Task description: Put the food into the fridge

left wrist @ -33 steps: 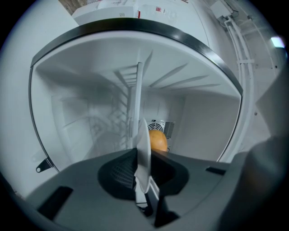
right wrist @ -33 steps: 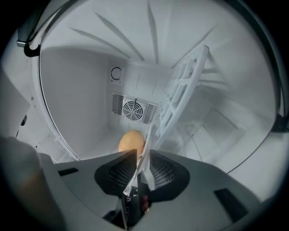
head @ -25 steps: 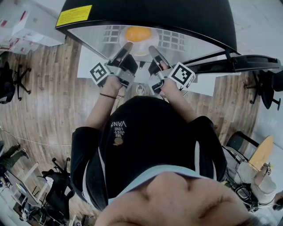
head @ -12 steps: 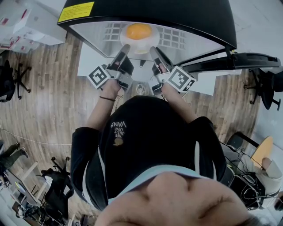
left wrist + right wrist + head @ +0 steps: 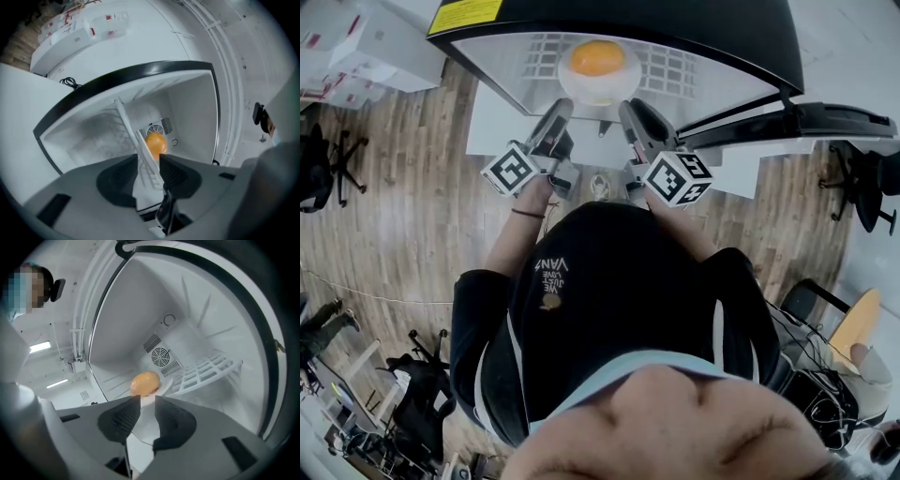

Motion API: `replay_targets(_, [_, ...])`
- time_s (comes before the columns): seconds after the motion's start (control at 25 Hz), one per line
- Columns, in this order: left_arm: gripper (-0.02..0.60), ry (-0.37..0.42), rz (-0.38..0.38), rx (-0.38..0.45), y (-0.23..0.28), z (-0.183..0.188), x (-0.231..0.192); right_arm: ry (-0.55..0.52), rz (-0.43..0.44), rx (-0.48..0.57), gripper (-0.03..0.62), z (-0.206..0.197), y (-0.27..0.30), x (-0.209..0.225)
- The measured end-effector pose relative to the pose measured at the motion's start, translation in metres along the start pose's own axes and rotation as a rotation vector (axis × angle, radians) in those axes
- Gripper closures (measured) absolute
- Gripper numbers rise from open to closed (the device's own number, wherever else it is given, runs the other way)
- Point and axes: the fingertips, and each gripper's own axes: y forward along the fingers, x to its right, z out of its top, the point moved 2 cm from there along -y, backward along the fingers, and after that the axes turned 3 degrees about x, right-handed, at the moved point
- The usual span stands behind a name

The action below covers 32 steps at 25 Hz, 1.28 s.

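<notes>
Food [image 5: 597,58] sits inside the open fridge [image 5: 675,28], on a white plate [image 5: 600,92] that rests on the wire shelf [image 5: 206,369], toward the back wall and just ahead of the fan grille [image 5: 161,356]. We judge the placing done: the plate lies flat and fully on the shelf, clear of the door opening.

Left hand-held gripper [image 5: 553,117] is released, jaws wide apart and nothing pressed between the pads. Its own view looks past them to the shelf's front edge and the food beyond. Right hand-held gripper [image 5: 636,112] is likewise released, with a clear gap between the jaws and only the plate rim showing through it from farther in. Both hang just outside the fridge mouth, side by side and aimed at the plate. We read this as the stance of letting go after a two-sided carry.

The food is one rounded lump, smooth-skinned, orange-yellow, a little longer than it is tall. It could be a bun or a fruit, and we cannot tell which. It lies near the plate's middle and looks stable there.
</notes>
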Motion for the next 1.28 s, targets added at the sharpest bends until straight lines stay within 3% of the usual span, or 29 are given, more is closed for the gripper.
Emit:
replay_targets(0.32, [0.463,0.347,0.052,-0.073,-0.013,0.0,0.006,-0.114,-0.029,-0.006,0.526,-0.004,-0.008,-0.004])
replay_targets(0.44, [0.493,0.521,0.069,-0.11,-0.014,-0.002,0.012,-0.146,-0.027,-0.015,0.542,-0.006,-0.01,-0.007])
replay_targets(0.52, [0.521,0.595,0.071,-0.121,-0.014,-0.002,0.016,-0.172,-0.025,-0.016,0.56,-0.005,-0.011,-0.009])
replay_targets(0.92, [0.56,0.715,0.09,-0.167,-0.011,-0.006,0.016,-0.242,-0.022,-0.059,0.582,-0.01,-0.006,-0.008])
replay_targets(1.28, [0.56,0.727,0.079,-0.188,-0.003,-0.005,0.015,-0.286,-0.021,-0.094,0.582,-0.012,0.005,-0.008])
